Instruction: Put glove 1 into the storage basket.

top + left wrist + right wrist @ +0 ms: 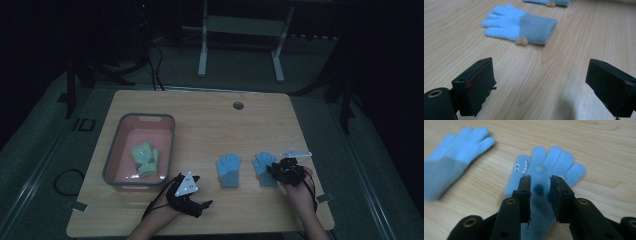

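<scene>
while it lies flat, blue glove (549,167) points its fingers away from right hand-held gripper (540,181).

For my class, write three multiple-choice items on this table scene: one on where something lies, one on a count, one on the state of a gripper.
1. Where does the green glove lie?
A. in the grey-rimmed bin
B. on the bare table
C. between a gripper's jaws

2. How many blue gloves lie on the table?
A. one
B. two
C. four

3. How do the jaws of the left gripper stand?
A. clamped on a glove
B. wide apart with nothing between them
C. shut tight on each other

Key:
1 A, the high view shows it inside the bin.
2 B, the left blue glove and the right blue glove lie side by side.
3 B, bare wood shows between them in the left gripper view.
</scene>
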Demonstrator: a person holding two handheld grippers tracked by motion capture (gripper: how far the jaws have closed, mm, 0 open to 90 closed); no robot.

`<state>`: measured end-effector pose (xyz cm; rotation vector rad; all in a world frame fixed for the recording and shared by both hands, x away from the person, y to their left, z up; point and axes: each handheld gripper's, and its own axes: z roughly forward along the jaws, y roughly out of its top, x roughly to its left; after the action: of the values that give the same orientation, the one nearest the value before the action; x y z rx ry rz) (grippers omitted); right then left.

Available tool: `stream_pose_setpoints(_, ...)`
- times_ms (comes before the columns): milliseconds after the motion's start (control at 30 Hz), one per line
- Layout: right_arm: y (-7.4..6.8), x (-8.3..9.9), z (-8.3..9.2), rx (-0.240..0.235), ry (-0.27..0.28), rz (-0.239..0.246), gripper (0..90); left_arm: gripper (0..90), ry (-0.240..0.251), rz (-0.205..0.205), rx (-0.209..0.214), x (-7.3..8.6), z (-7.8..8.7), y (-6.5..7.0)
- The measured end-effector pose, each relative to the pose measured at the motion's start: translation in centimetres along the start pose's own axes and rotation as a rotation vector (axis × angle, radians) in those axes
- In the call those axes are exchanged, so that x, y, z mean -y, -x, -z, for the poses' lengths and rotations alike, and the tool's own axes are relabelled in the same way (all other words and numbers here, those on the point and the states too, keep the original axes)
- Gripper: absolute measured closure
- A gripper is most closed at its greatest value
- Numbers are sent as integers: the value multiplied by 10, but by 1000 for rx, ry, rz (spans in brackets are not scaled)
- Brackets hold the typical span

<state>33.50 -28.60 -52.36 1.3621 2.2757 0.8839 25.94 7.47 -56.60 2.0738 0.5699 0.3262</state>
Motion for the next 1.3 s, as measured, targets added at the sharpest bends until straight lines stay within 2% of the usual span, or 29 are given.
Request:
stream_pose_setpoints(67, 6, 1, 0, -68, 9, 41, 660, 87, 2, 2, 3, 0, 0, 0)
stream_pose_setpoints(133, 12, 1, -2, -81, 1, 82, 643, 87, 3, 1, 4, 0, 0, 0)
stream_pose_setpoints(167, 14, 2, -3, -104, 12, 113, 631, 87, 4, 1, 4, 0, 0, 0)
stream_pose_setpoints(233, 15, 2, -3, -121, 17, 132, 630, 87, 3, 2, 6, 0, 0, 0)
stream_pose_setpoints(267, 20, 4, -6, -137, 12, 181, 648, 87, 3, 2, 6, 0, 0, 0)
stream_pose_setpoints(300, 22, 4, -8, -153, 3, 197, 649, 87, 3, 2, 7, 0, 0, 0)
stream_pose_setpoints(433, 25, 6, -15, -174, 4, 236, 625, 87, 4, 5, 11, 0, 0, 0)
stream_pose_setpoints(533, 23, 10, -20, -165, 3, 257, 620, 87, 6, 8, 11, 0, 0, -1)
stream_pose_setpoints(633, 23, 14, -20, -159, 29, 255, 674, 87, 6, 7, 12, 0, 0, 0)
stream_pose_setpoints(700, 23, 16, -20, -156, 46, 253, 749, 87, 5, 7, 11, 0, 0, 0)
stream_pose_setpoints(867, 18, 15, -19, -127, 30, 239, 826, 87, 5, 11, 12, 0, 0, -1)
stream_pose_setpoints(933, 15, 13, -18, -110, 17, 241, 840, 87, 5, 10, 11, 0, 0, 0)
stream_pose_setpoints(1067, 13, 8, -15, -105, 15, 198, 852, 87, 8, 14, 12, 0, 0, -1)
stream_pose_setpoints(1300, 0, -17, 11, -74, 77, 198, 854, 87, 7, 11, 12, 0, 0, -1)
